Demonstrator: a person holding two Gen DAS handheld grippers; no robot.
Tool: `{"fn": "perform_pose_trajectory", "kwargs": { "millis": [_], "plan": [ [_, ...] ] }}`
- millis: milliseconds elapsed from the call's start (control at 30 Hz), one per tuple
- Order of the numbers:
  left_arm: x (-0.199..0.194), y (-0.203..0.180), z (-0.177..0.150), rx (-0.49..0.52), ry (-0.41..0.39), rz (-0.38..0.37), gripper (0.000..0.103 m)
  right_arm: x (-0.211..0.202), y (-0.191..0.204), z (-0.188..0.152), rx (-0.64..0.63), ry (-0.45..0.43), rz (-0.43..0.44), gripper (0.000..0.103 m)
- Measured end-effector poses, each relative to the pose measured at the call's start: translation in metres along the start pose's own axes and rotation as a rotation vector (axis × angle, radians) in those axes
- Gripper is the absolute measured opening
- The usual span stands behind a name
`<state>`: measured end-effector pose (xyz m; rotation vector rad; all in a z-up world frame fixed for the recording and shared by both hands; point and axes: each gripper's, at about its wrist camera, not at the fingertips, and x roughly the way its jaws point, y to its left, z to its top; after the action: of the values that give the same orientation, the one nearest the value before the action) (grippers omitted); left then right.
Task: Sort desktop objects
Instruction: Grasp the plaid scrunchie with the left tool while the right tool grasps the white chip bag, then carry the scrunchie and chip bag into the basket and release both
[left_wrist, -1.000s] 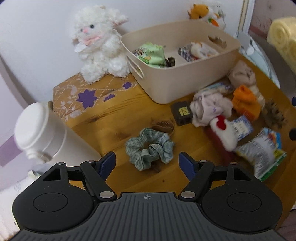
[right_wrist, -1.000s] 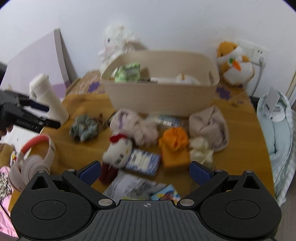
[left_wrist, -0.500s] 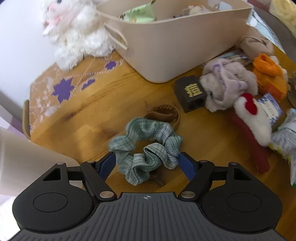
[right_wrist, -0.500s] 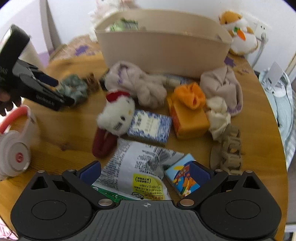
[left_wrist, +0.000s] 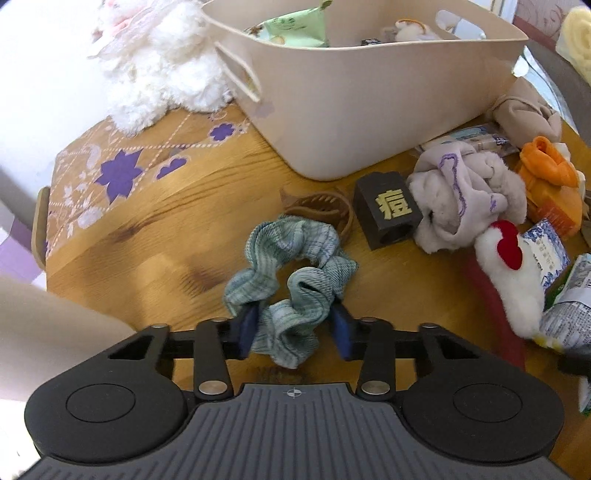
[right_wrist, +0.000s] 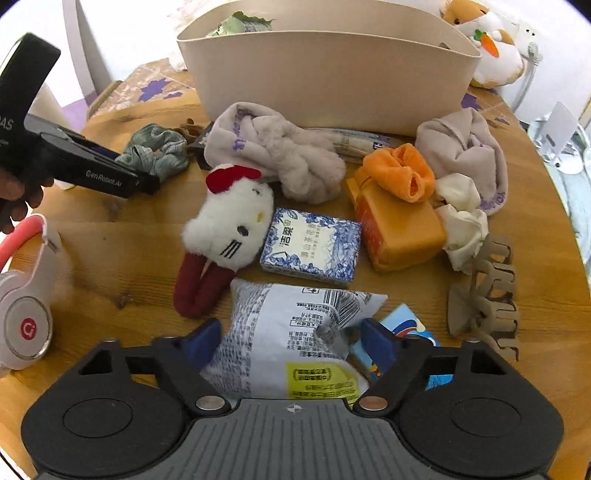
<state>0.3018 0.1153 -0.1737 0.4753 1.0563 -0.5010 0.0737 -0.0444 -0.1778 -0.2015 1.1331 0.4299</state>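
Both grippers have dropped onto the clutter and their jaws are closing, the left gripper (left_wrist: 293, 328) pinching the green scrunchie (left_wrist: 291, 273) between them, the right gripper (right_wrist: 291, 341) around the snack bag (right_wrist: 295, 332), so both look nearly ready for the bin (right_wrist: 328, 74) beyond

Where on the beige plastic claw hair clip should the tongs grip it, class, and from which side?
Grip the beige plastic claw hair clip across its narrow body, coming from above. It lies flat on the wooden table, its open prongs would let pads slip through, and bare wood along its right side leaves room.
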Motion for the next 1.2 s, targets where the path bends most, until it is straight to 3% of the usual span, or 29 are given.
{"fn": "perform_pose_trajectory", "kwargs": {
  "millis": [33, 267, 633, 967, 1200],
  "plan": [
    [-0.001, 0.001, -0.002, -0.018, 0.004, -0.004, 0.032, 0.0, -0.002, 0.001, -0.009, 0.0, 0.013, 0.061],
    [-0.006, 0.005, -0.009, -0.086, 0.015, -0.014, 0.022, -0.005, -0.014, -0.003, -0.012, -0.004, 0.044, 0.058],
    [-0.036, -0.003, -0.021, -0.157, -0.017, -0.077, 0.02, -0.038, -0.04, -0.006, 0.011, -0.066, 0.095, 0.057],
    [-0.077, -0.014, -0.003, -0.213, -0.098, -0.107, 0.02, -0.079, -0.072, 0.024, -0.015, -0.18, 0.122, 0.057],
    [-0.107, -0.015, 0.03, -0.244, -0.214, -0.119, 0.02, -0.103, -0.105, 0.06, 0.04, -0.305, 0.088, 0.057]
  ]
}}
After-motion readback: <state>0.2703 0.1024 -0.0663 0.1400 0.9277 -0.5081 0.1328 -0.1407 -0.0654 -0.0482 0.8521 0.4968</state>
